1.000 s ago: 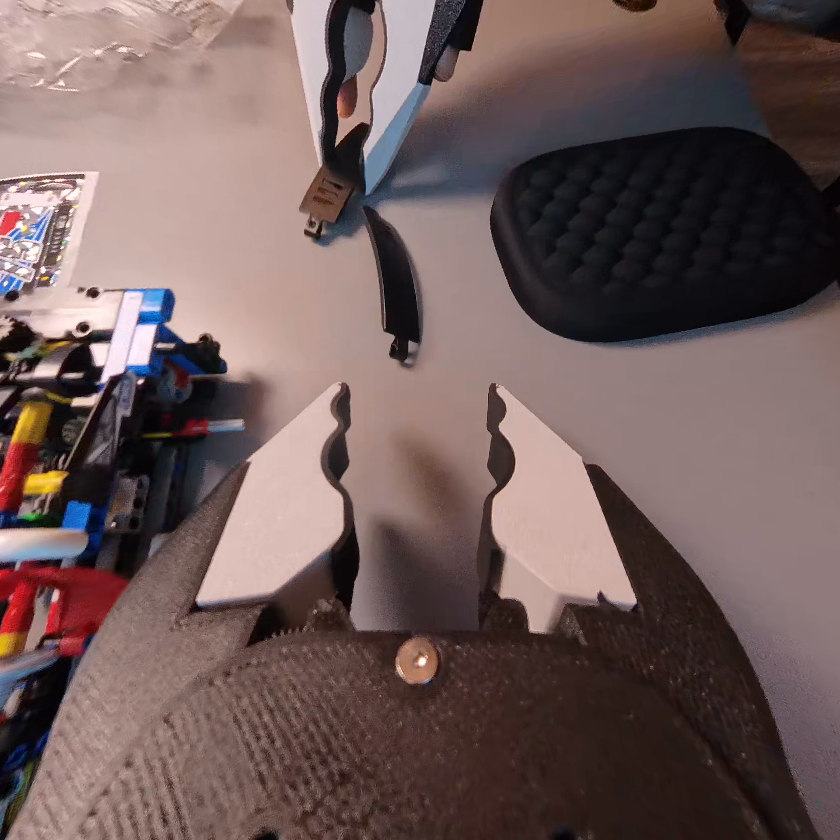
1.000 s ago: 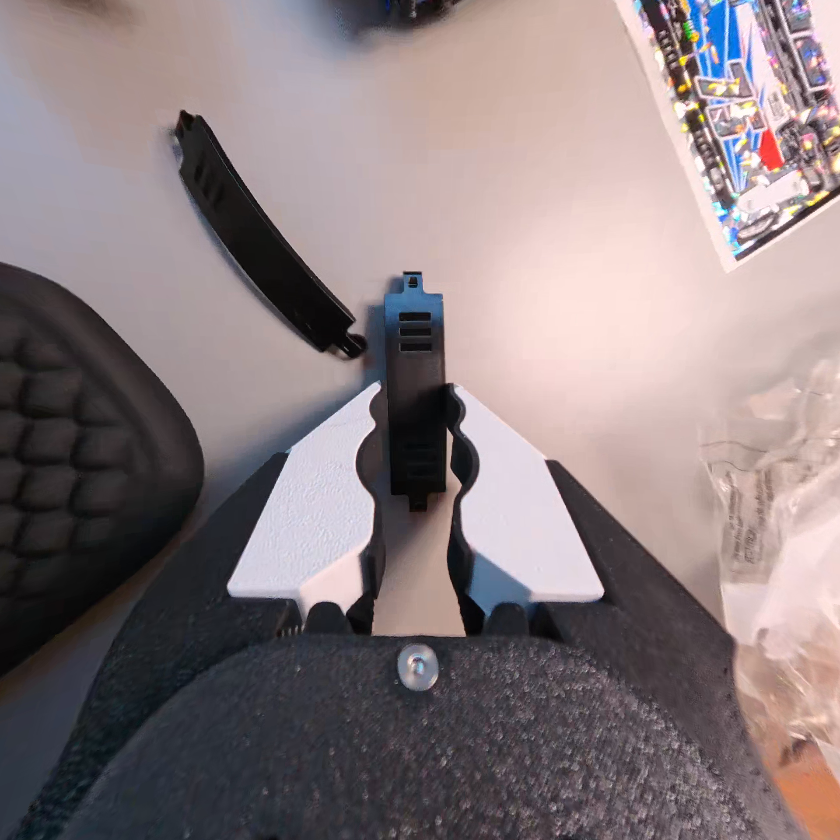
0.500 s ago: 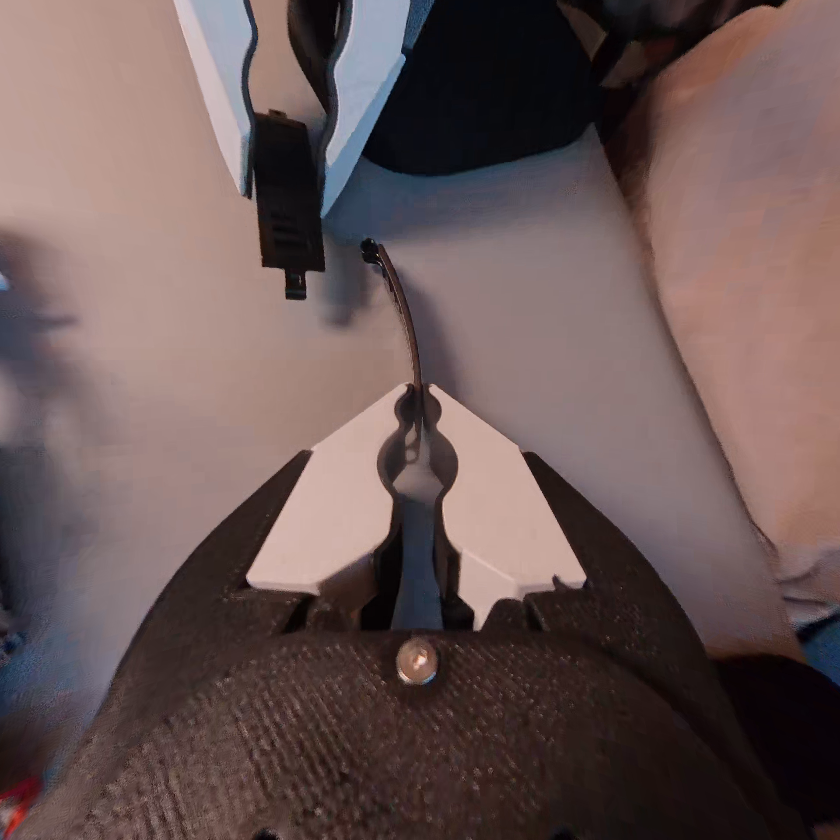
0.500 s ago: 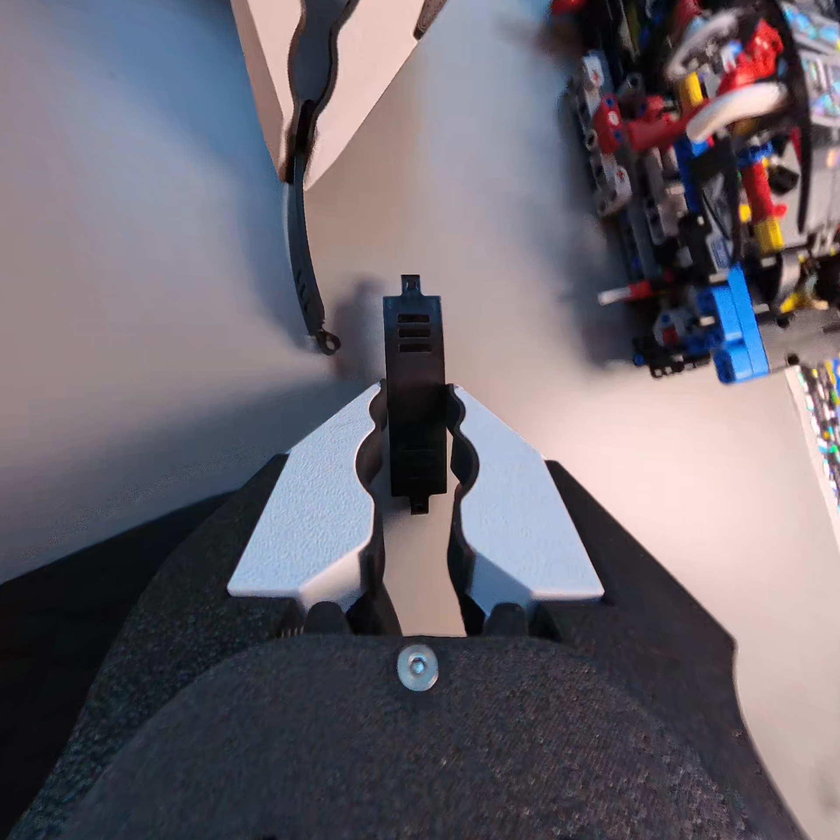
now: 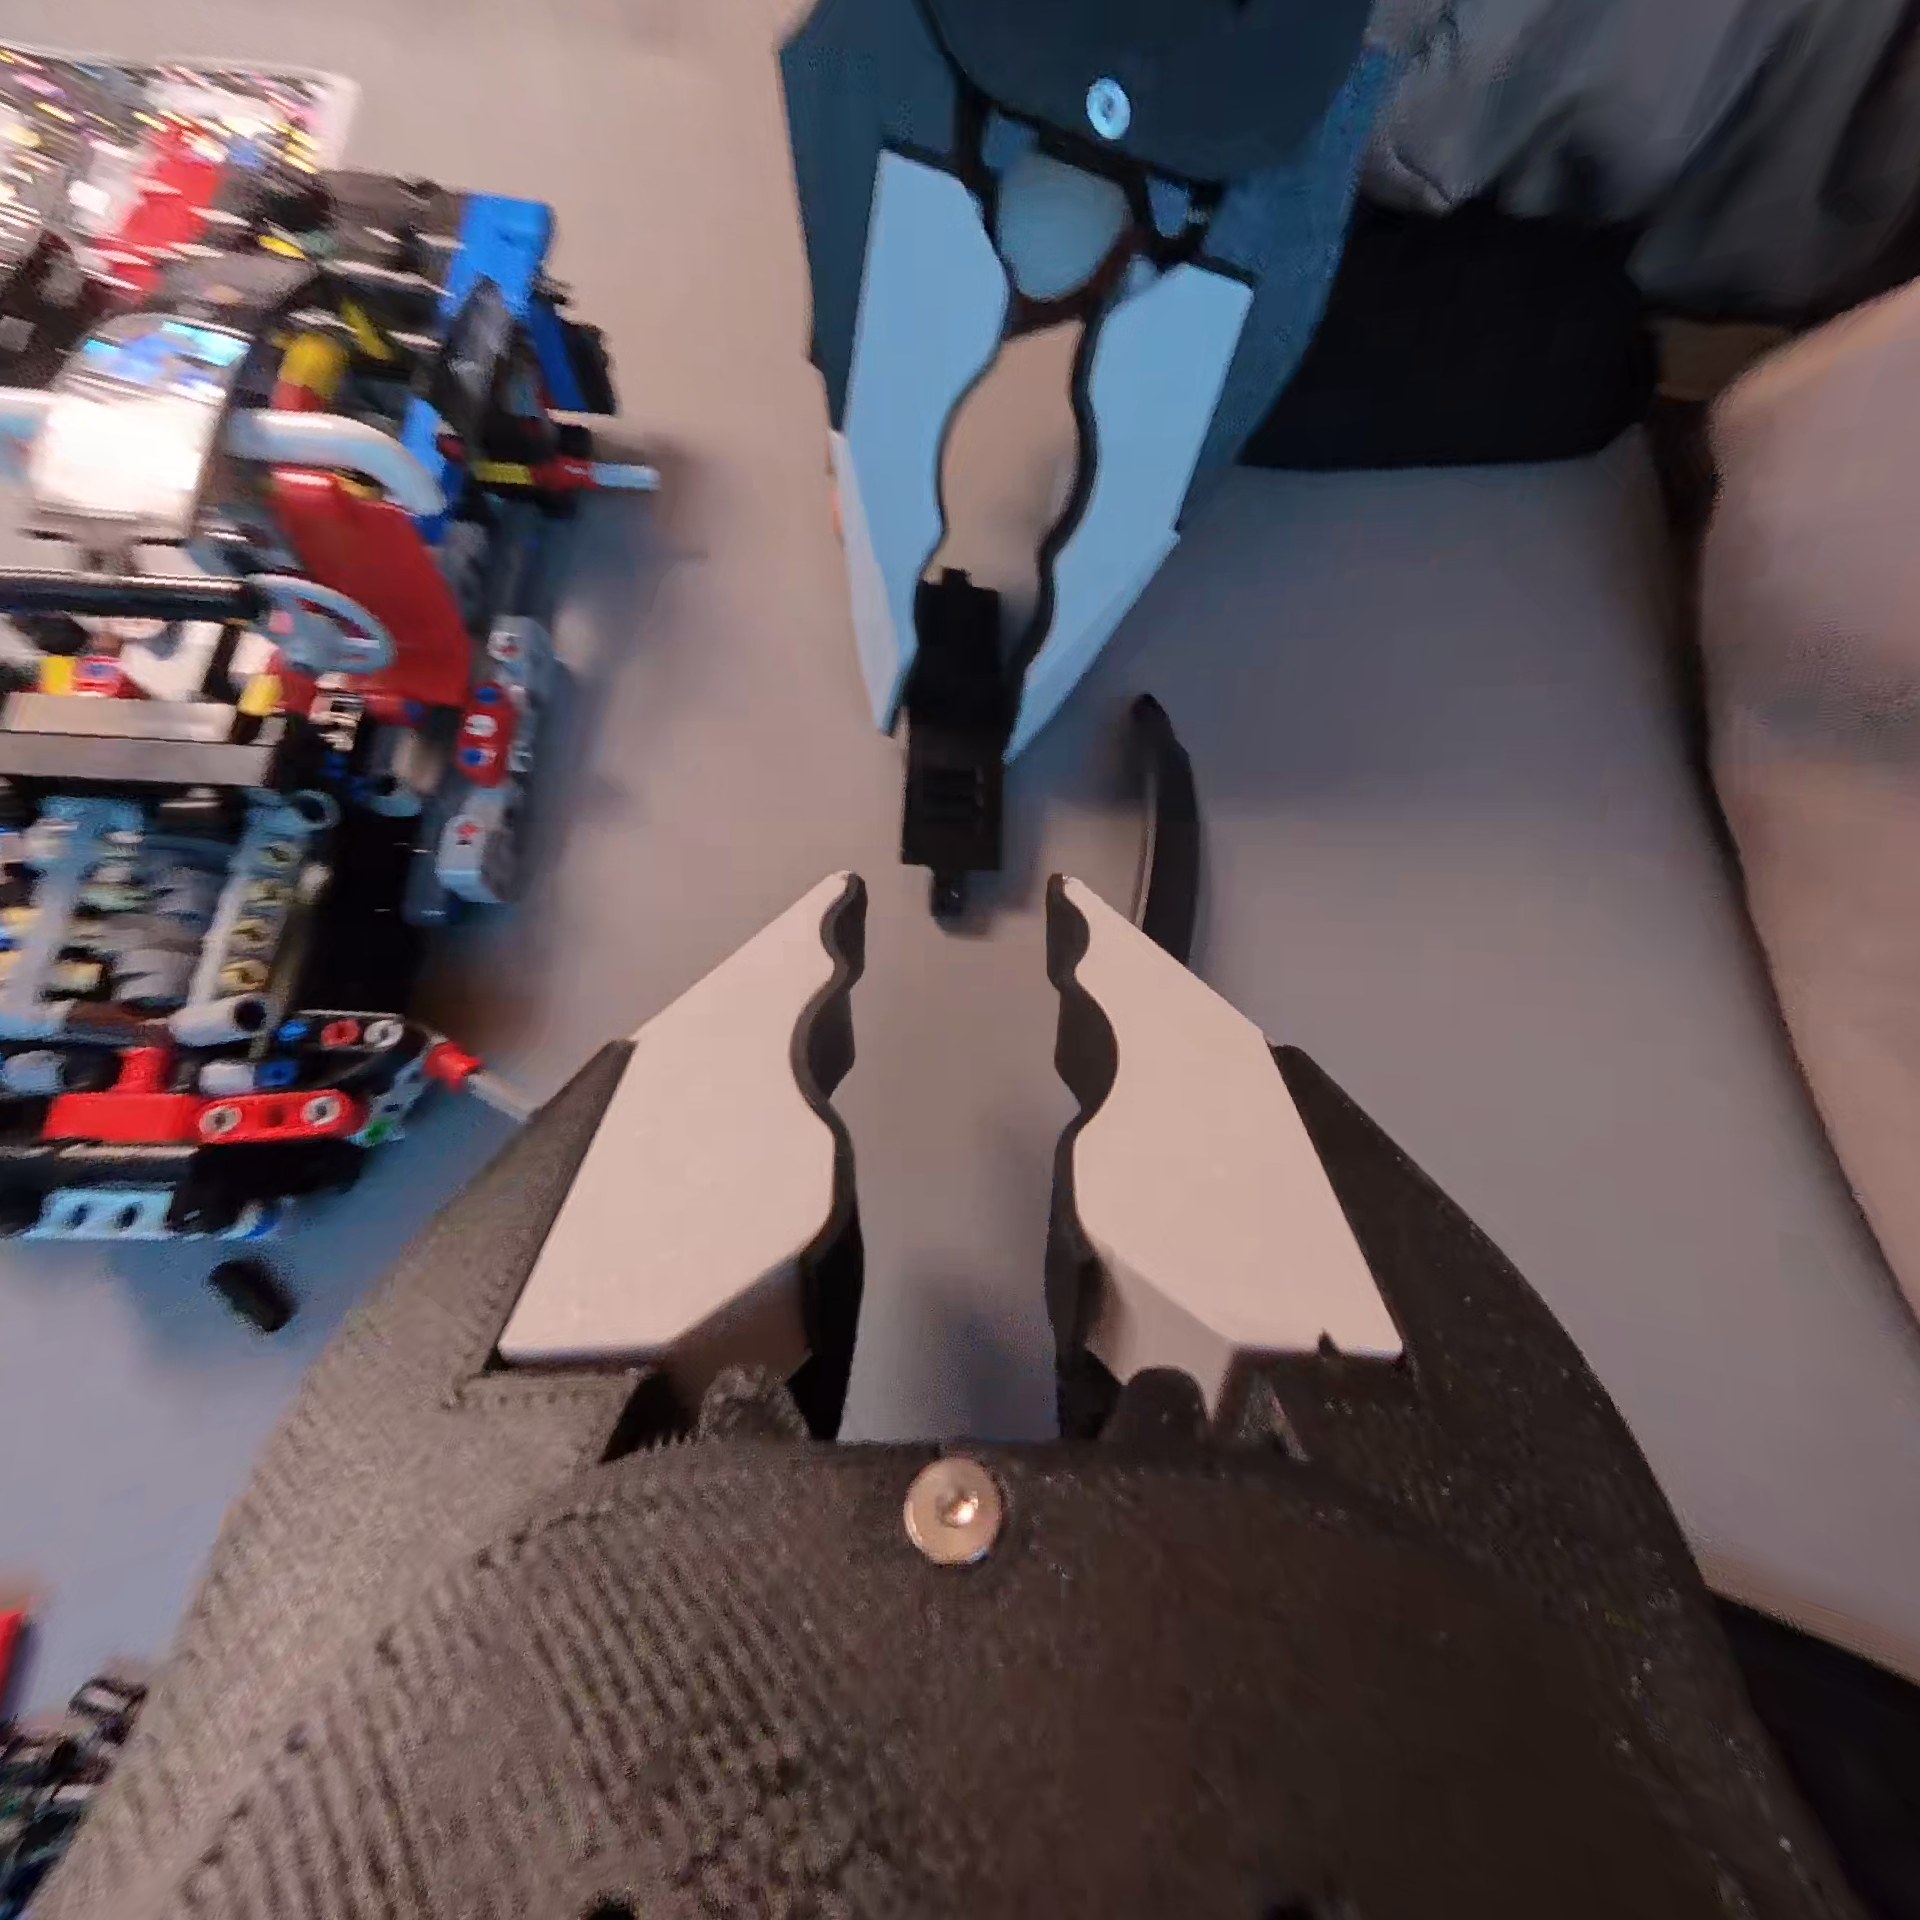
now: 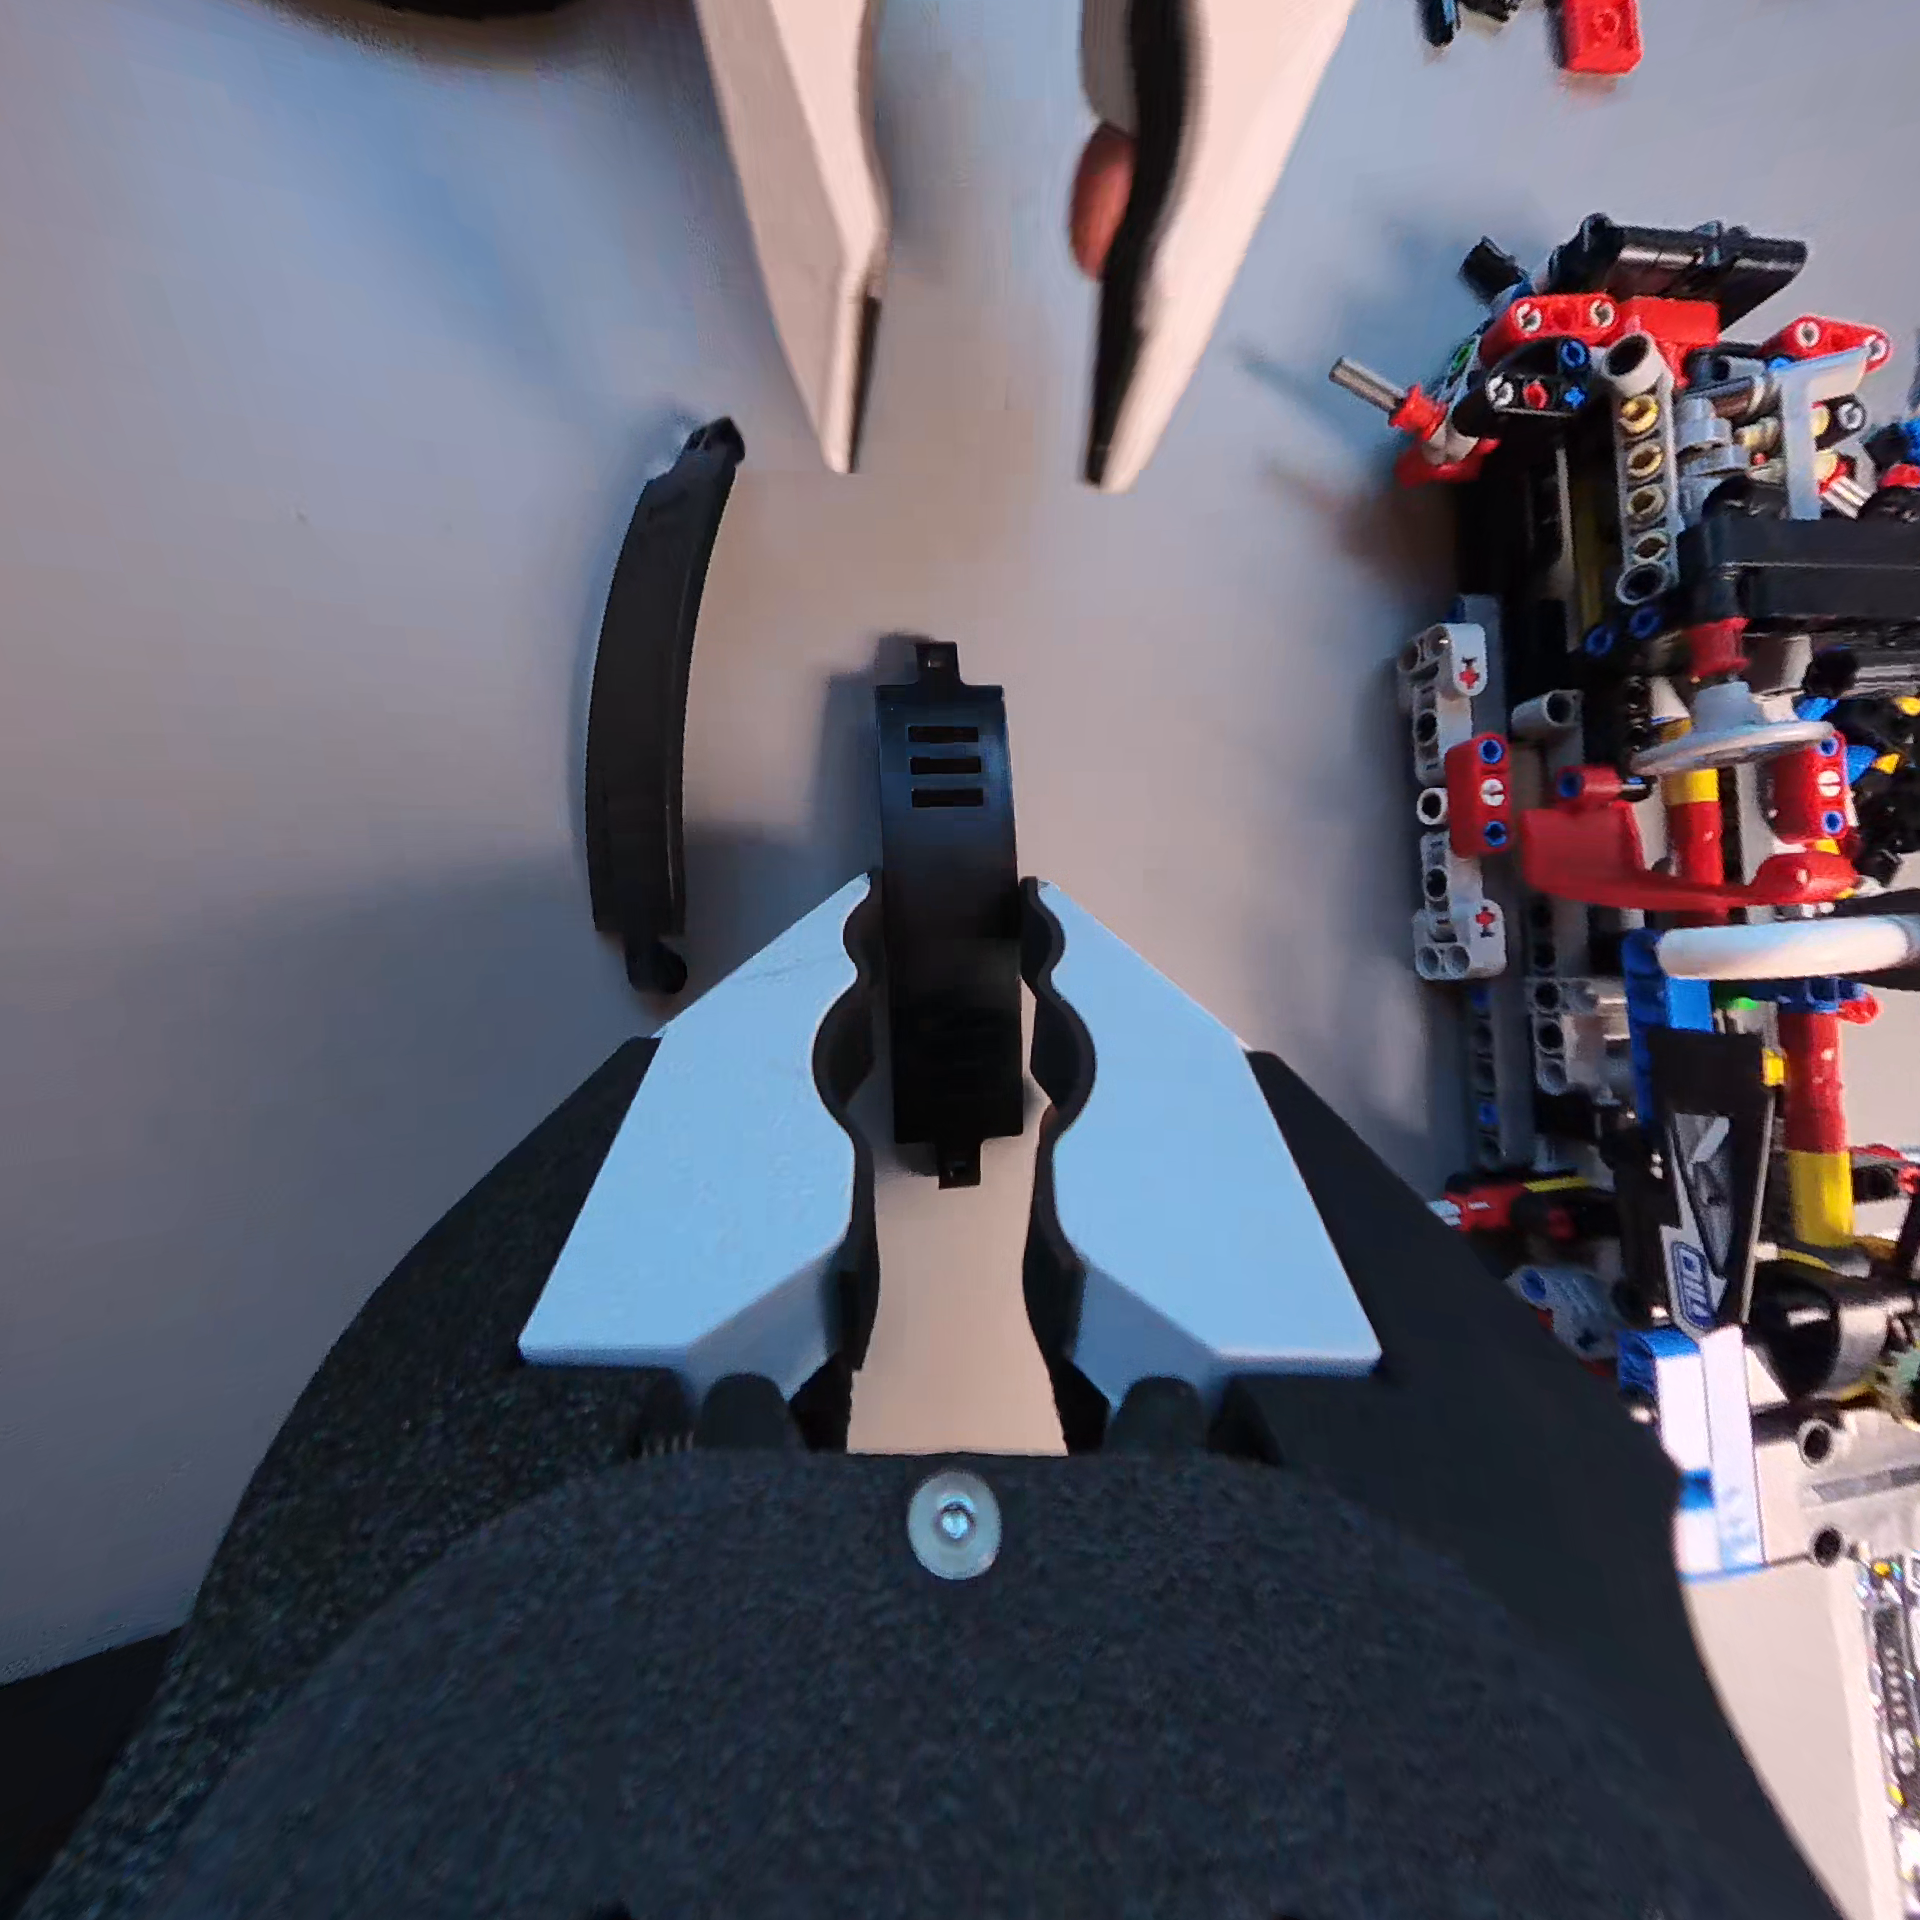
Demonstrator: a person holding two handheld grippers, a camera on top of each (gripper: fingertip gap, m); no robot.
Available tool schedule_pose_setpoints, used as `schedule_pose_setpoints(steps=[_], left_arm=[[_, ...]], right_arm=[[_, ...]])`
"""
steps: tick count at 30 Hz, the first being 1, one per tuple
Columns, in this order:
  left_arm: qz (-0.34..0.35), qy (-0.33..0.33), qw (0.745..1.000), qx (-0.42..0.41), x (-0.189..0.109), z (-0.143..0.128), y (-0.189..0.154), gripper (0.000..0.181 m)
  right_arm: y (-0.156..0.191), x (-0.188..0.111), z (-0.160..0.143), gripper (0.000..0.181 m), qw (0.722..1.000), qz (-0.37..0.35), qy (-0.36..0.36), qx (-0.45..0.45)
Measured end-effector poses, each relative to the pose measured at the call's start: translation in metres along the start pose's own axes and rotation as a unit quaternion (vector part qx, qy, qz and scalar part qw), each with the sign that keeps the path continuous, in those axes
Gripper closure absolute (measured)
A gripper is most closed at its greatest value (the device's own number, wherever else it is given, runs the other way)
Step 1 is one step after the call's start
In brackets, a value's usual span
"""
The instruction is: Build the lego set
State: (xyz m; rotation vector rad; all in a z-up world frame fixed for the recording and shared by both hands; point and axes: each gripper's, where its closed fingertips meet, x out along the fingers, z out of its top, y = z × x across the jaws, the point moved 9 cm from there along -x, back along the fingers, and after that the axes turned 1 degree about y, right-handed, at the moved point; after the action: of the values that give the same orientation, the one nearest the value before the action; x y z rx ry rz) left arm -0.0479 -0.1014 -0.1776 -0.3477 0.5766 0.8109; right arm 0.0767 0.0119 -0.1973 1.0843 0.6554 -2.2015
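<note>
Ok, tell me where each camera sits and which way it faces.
Left wrist view: on the left gripper, open, looking down at the table; right gripper opposite.
Right wrist view: on the right gripper, shut on a slotted black piece; left gripper opposite.
Shared: slotted black piece, curved black piece, lego model.

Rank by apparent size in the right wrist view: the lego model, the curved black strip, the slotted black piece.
1. lego model, by far.
2-3. curved black strip and slotted black piece look alike in length; the held piece sits nearer the camera, so unranked.
</note>
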Motion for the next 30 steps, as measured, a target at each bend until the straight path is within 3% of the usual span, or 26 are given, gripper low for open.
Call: schedule_pose_setpoints(steps=[4,7,11,15,19,21,22,30], left_arm=[[0.143,-0.053,0.988,0.030,-0.005,0.006,-0.004,0.135],[0.183,-0.092,0.978,0.036,-0.008,0.011,-0.012,0.133],[0.207,-0.159,0.965,-0.007,-0.012,0.008,-0.010,0.129],[0.247,-0.222,0.943,-0.035,-0.026,0.006,0.000,0.139],[0.308,-0.266,0.912,-0.058,-0.040,0.002,0.011,0.158],[0.339,-0.281,0.896,-0.062,-0.047,0.000,0.016,0.174],[0.350,-0.286,0.890,-0.062,-0.049,0.000,0.018,0.181],[0.350,-0.298,0.885,-0.070,-0.054,-0.005,0.020,0.181]], right_arm=[[-0.001,0.000,0.002,0.158,1.000,-0.009,-0.026,0.011],[-0.002,-0.009,0.006,0.153,0.996,-0.009,-0.082,0.032],[-0.006,-0.032,0.013,0.134,0.973,-0.016,-0.221,0.059],[-0.026,-0.054,0.010,0.125,0.938,-0.115,-0.314,0.097],[-0.049,-0.072,0.010,0.146,0.895,-0.208,-0.373,0.126],[-0.069,-0.085,0.018,0.175,0.875,-0.267,-0.384,0.126],[-0.082,-0.092,0.022,0.181,0.866,-0.294,-0.385,0.125],[-0.228,-0.130,0.062,0.179,0.794,-0.431,-0.399,0.159]])
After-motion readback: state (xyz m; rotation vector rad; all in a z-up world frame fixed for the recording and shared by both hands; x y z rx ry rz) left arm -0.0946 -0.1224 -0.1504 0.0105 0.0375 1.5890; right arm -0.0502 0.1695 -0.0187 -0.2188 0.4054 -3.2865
